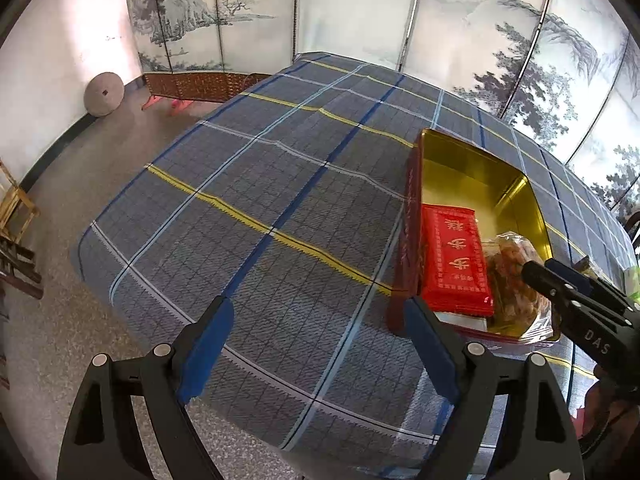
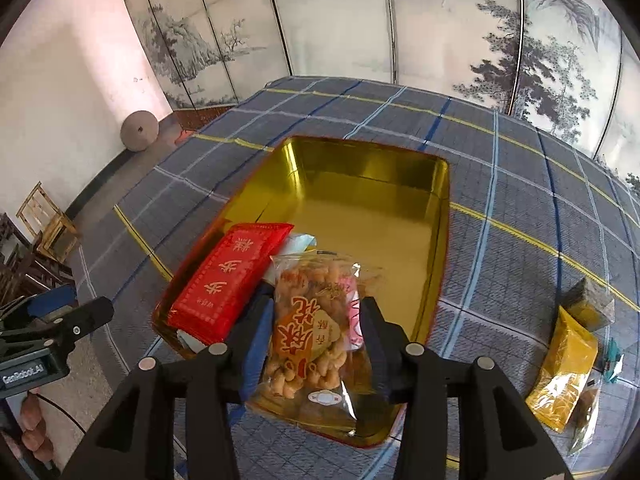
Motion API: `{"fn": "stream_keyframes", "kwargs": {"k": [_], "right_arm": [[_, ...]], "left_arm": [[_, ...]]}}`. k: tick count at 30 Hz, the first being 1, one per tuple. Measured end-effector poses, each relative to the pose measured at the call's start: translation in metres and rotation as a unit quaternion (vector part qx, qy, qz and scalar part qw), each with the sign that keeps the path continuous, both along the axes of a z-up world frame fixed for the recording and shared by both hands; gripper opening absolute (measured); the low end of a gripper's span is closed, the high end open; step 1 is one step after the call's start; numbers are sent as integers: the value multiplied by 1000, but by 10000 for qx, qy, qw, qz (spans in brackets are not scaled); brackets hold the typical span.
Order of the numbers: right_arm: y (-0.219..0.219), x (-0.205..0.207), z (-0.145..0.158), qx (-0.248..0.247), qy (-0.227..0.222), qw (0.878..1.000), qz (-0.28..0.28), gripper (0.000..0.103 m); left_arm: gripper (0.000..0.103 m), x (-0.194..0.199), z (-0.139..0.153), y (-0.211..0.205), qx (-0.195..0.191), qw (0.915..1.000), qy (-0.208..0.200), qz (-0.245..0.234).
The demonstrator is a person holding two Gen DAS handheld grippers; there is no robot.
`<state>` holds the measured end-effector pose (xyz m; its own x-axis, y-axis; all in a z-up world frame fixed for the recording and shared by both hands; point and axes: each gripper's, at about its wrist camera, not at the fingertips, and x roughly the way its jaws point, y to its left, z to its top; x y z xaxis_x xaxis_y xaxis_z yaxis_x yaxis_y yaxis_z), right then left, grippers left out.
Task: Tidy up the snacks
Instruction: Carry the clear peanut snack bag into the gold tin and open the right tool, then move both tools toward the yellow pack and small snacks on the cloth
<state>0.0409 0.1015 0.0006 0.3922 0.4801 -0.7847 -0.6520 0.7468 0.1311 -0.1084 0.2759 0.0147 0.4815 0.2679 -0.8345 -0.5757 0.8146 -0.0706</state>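
Note:
A gold tin [image 2: 380, 208] with red outer walls sits on the plaid tablecloth; it also shows in the left wrist view [image 1: 472, 164]. A red packet [image 2: 228, 280] lies at its near left end, also visible in the left wrist view [image 1: 454, 260]. My right gripper [image 2: 316, 320] is shut on a clear bag of fried twists [image 2: 316, 324], held over the tin's near end; the bag shows in the left wrist view [image 1: 516, 280]. My left gripper [image 1: 320, 336] is open and empty above the cloth, left of the tin.
A yellow packet [image 2: 564, 368] and other small snack packs [image 2: 592, 300] lie on the cloth right of the tin. A painted folding screen [image 2: 360, 20] stands behind the table. Wooden chairs [image 2: 44, 224] and a stone disc [image 2: 139, 130] are on the floor to the left.

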Motion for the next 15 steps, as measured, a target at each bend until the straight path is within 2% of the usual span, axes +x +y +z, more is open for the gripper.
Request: {"fn": "stream_keyframes", "kwargs": {"k": [5,15], "right_arm": [[-30,7,8,80,-104,9997,-207,47],[-136,41,9,-208,-291,9938,-1052,47]], "left_arm": [[85,8,4,-13,36,9999,-1,-157],[85,34,10,-51,142,9983,9,-573]]}}
